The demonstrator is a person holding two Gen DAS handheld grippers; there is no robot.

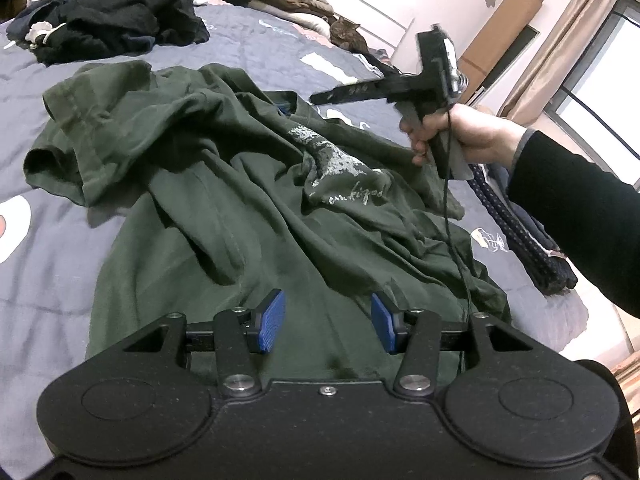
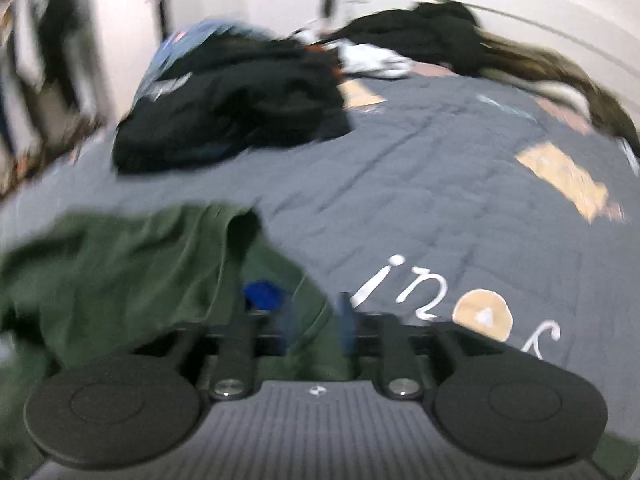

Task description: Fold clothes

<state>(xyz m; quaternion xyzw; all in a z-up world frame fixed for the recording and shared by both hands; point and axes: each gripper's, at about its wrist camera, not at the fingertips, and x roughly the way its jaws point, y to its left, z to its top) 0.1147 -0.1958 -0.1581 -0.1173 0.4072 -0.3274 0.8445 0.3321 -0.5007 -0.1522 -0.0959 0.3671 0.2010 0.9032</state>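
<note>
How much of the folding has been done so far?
Hardly any. The green shirt lies crumpled on the bed, unfolded. The left tool hovers open above its hem; the right tool is at a shirt edge, grip unclear through blur. The dark clothes pile waits behind.

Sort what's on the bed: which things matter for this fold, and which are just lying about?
In the job:
green T-shirt
left gripper
right gripper

Lying about:
black clothes pile
cat
dark dotted garment
white cloth
</note>
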